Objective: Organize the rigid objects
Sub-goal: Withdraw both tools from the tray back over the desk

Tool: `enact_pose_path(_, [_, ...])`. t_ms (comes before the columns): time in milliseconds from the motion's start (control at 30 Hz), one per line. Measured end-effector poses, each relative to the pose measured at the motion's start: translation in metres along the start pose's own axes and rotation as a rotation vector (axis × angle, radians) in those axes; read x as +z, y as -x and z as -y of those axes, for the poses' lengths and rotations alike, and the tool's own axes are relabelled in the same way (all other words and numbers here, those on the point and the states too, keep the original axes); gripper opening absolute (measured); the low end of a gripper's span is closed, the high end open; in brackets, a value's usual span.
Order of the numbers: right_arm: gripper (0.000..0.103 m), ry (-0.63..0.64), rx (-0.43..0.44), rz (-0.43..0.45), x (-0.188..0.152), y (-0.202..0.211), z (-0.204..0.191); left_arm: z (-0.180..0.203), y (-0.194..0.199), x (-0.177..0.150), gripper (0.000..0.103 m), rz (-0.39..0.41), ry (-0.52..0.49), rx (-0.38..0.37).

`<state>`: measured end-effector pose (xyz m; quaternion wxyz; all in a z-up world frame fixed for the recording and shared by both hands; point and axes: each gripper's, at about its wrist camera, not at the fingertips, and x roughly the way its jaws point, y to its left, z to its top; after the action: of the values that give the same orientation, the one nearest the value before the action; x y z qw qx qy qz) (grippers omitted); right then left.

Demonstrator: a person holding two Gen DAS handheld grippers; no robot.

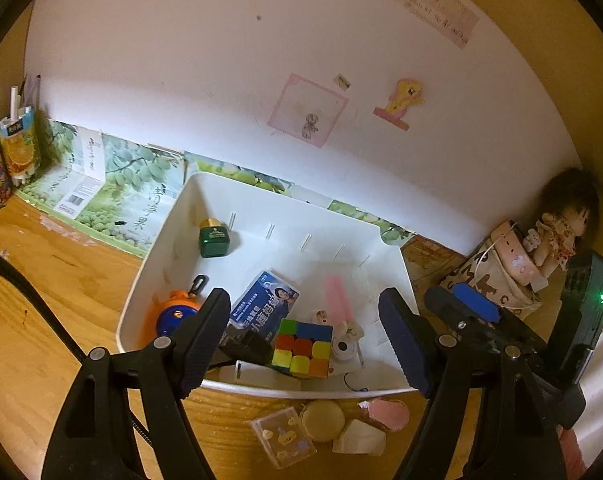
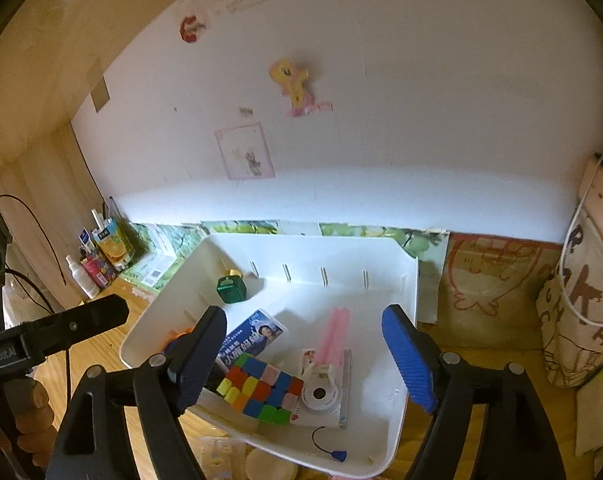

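Note:
A white bin on the wooden desk holds a colourful puzzle cube, a blue box, a green bottle, an orange and blue round gadget, pink sticks and a small white toy camera. My left gripper hangs open above the bin's near side, with nothing between its pads. My right gripper is also open and empty over the same bin, above the cube. In front of the bin lie a clear small case, a round beige compact and a white wedge.
A juice carton and cans stand at the far left. Green printed cardboard lines the wall. A doll and a canvas bag fill the right corner. A hand holds the left gripper's handle.

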<state>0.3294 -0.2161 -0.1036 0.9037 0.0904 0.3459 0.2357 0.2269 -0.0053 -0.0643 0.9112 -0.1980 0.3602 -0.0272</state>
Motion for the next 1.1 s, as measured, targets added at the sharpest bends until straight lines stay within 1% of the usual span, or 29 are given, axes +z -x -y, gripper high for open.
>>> enact_pose_path(467, [0.082,-0.028,-0.076,0.095,-0.010,0.059,-0.029,-0.020,0.060,-0.011,0.080,0.052,-0.025,-0.012])
enact_pose_path(733, [0.082,-0.027,-0.123,0.120,-0.029,0.087,-0.058,-0.038,0.089,-0.024,0.080,0.032,-0.044,-0.021])
enact_pose_path(1100, [0.082,-0.043,-0.188,0.113,-0.074,0.116,-0.099,-0.055,0.124,-0.052,0.080,-0.020,-0.116,-0.036])
